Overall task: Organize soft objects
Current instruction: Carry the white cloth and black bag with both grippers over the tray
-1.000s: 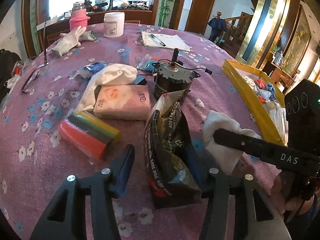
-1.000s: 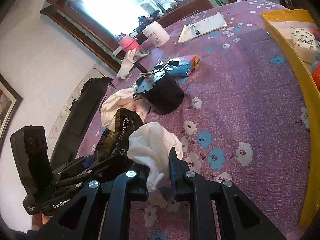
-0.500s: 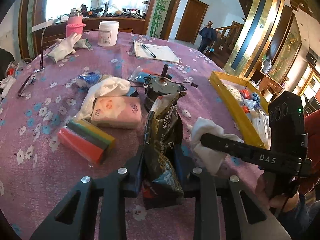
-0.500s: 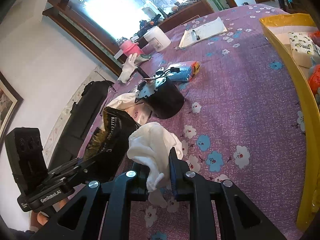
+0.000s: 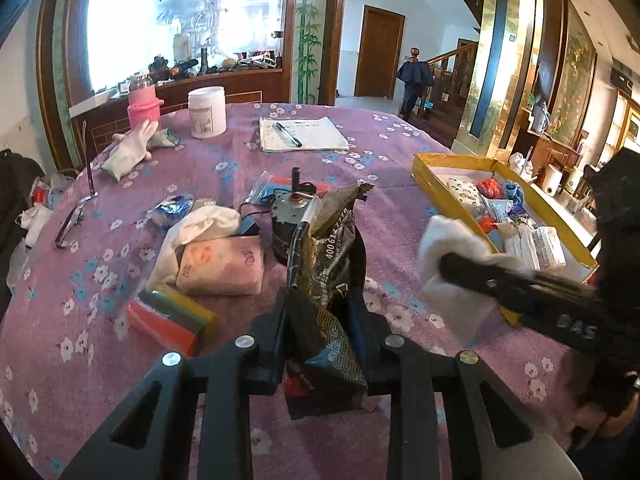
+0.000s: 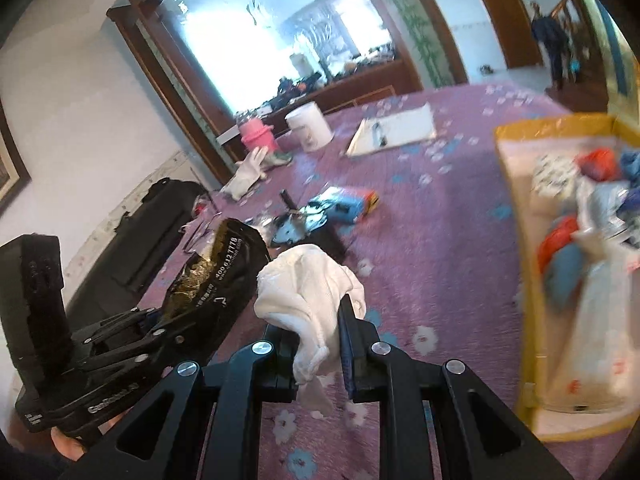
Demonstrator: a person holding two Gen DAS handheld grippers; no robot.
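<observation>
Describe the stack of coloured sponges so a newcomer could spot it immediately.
Start at the purple flowered tablecloth and find the pink tissue pack near its middle, left of the dark foil bag held in the left gripper. Just in front of that pack lies the sponge stack: a block of orange, green and yellow layers, the only striped thing there.

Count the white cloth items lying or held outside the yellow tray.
3: a white cloth clamped in the right hand-held gripper; a white cloth draped over the pink pack; a white glove near the pink cup. Clutter may hide others.
</observation>
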